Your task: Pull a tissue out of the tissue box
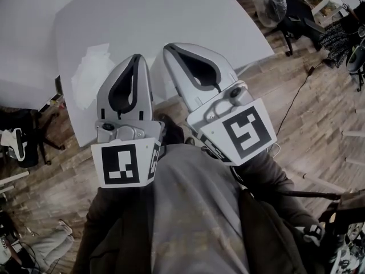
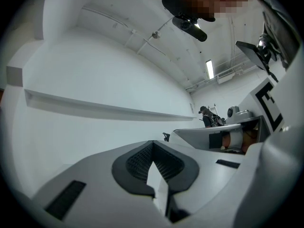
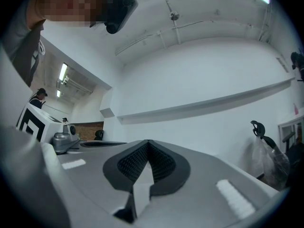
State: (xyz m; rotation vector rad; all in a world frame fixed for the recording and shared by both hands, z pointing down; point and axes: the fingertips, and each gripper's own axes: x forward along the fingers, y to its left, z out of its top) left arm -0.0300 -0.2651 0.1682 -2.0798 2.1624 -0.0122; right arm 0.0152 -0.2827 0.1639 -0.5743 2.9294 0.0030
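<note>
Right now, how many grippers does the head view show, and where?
2. The left gripper is left of centre and the right gripper just right of it, both over the white table, jaws together. None seems hidden.

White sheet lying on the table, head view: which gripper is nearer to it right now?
Left. The left gripper, shut, shows just right of the white sheet in the head view; the right gripper, also shut, sits further right, beyond the left one.
</note>
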